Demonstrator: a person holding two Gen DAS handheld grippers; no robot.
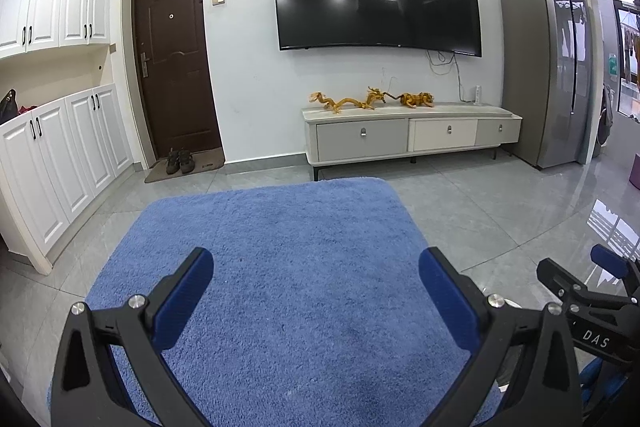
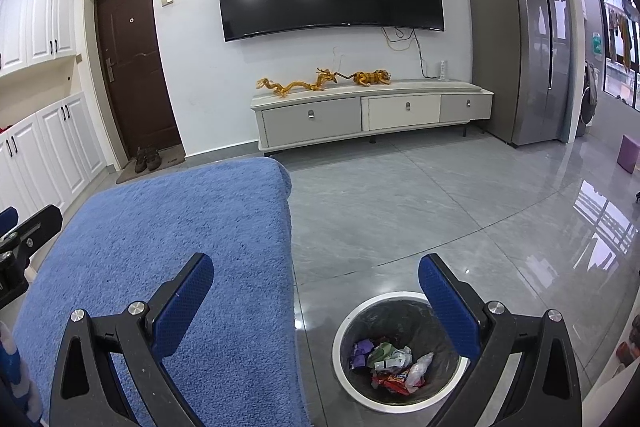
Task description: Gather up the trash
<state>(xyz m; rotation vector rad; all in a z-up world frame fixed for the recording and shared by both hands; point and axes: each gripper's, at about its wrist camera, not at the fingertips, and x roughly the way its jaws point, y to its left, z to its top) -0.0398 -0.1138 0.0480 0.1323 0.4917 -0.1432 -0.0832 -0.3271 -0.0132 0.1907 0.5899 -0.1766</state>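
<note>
Trash wrappers (image 2: 390, 367) lie in the round white-rimmed bin (image 2: 360, 311) at five o'clock; your right claw (image 2: 316, 307) and left claw (image 1: 316, 303), spread and empty, should scan the blue fluffy-covered desk (image 1: 280, 247) slowly.

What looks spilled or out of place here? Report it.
Nothing stands out. The trash bin stands upright on the tiled floor with wrappers inside, none visible outside it. The blue rug lies flat and bare. Both grippers are open, holding nothing.
</note>
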